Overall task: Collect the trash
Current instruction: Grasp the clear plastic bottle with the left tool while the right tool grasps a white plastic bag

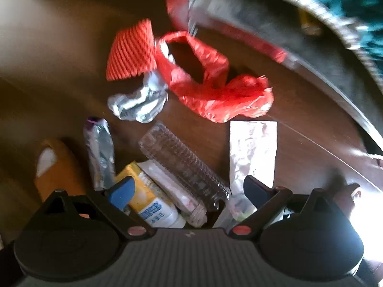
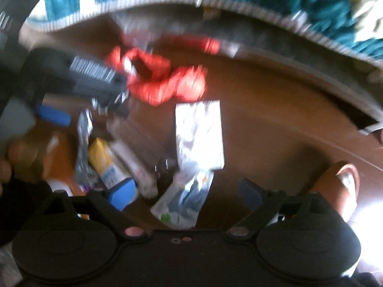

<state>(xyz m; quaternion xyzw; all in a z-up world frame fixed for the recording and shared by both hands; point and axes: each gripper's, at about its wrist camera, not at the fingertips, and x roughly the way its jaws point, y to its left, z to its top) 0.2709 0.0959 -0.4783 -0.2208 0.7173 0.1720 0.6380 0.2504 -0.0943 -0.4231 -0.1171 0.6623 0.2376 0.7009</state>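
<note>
Both grippers pointed down at the brown floor point(image 1: 299, 143), jaws spread and empty: the left gripper point(image 1: 189, 190) over a yellow packet point(image 1: 143, 191) and a clear plastic bottle point(image 1: 182, 162), the right gripper point(image 2: 189, 191) over a small wrapper point(image 2: 184, 201). Beyond lay a white foil pouch point(image 1: 252, 150), crumpled silver foil point(image 1: 138, 102), a red plastic bag point(image 1: 222, 91) and an orange foam net point(image 1: 131, 52).

Two black two-finger grippers with blue fingertip pads, the left gripper point(image 1: 185, 192) and the right gripper point(image 2: 185, 193), are being seen, each bearing round black discs, reddish pivot screws and a ribbed grey body. Orange slippers point(image 1: 56, 165) are being worn.
</note>
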